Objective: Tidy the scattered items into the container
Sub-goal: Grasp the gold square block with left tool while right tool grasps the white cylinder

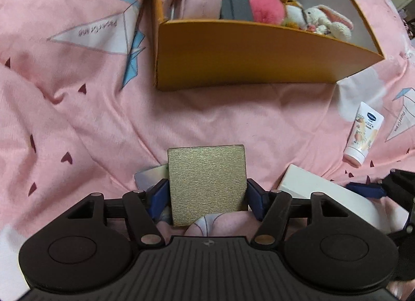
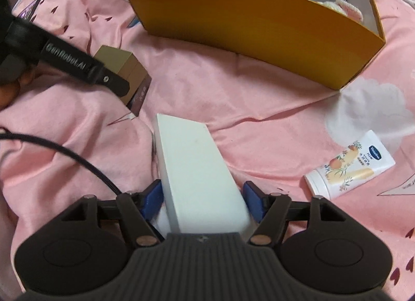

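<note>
Your left gripper points steeply down at the pink bedspread, and a gold box stands between its blue fingers. Both fingers sit right at the box's side edges — whether they press on it or only flank it cannot be told. The textured gold face looks toward the camera, roughly square, its edges running straight up and across the view. A flat card lies partly under it at the left.

Your right gripper straddles a white box, a long block whose long axis runs away from the camera, along the fingers, leaning a little left at its far end. The left finger is against the block's side; the right finger stands just clear of it, so the jaws are apart and not clamped.

Beyond both boxes stands the orange container, open-topped, holding plush toys and a dark box. A hand cream tube lies on the bedspread to the right — cap toward the lower left.
</note>
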### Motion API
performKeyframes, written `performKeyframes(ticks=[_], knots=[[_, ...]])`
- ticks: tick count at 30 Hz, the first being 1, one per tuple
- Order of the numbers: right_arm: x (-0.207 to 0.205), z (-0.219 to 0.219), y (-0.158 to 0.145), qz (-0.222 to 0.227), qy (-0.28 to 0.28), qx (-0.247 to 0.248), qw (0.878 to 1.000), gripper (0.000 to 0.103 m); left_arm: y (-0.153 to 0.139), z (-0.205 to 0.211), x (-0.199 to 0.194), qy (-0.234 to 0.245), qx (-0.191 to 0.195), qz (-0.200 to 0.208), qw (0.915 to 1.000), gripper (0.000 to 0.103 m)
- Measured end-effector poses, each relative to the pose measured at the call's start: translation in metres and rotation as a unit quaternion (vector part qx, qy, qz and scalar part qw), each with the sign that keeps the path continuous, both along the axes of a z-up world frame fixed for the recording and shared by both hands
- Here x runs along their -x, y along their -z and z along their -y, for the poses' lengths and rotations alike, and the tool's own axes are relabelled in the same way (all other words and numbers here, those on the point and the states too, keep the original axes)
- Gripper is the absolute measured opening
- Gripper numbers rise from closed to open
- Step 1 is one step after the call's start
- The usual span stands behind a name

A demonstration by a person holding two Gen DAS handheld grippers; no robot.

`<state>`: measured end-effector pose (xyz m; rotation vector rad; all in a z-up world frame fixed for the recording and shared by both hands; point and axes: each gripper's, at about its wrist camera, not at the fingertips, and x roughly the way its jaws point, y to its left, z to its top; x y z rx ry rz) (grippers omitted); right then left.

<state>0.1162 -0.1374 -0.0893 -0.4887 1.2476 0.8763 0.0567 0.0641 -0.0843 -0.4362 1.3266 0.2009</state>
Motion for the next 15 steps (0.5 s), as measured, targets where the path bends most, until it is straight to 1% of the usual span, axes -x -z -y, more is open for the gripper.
performKeyframes(ticks=[5,7,8,9,11,13,15], knots=[[-0.017,0.010,-0.007,-0.028,0.048,-0.032,0.998,0.063,-0.007,0.002,0.000,0.023,-0.017,0.019,0.9994,0.072],[-0.027,0.015,-0.009,-0.038,0.076,-0.047,0.995,0.049,-0.008,0.002,0.000,0.028,-0.017,0.020,0.9993,0.072],[-0.033,0.018,-0.011,-0.038,0.093,-0.051,0.994,0.048,-0.008,0.001,0.000,0.029,-0.014,0.020,0.9993,0.072],[-0.038,0.020,-0.013,-0.031,0.106,-0.052,0.992,0.051,-0.008,0.000,0.000,0.030,-0.013,0.020,0.9993,0.072],[-0.045,0.022,-0.013,-0.028,0.114,-0.051,0.992,0.052,-0.006,-0.002,-0.001,0.032,-0.011,0.019,0.9993,0.072],[-0.047,0.017,-0.011,-0.031,0.103,-0.043,0.993,0.053,-0.005,-0.003,-0.001,0.033,-0.009,0.017,0.9993,0.072],[-0.043,0.007,-0.006,-0.025,0.077,-0.023,0.996,0.053,-0.003,-0.004,-0.001,0.033,-0.006,0.015,0.9993,0.072]])
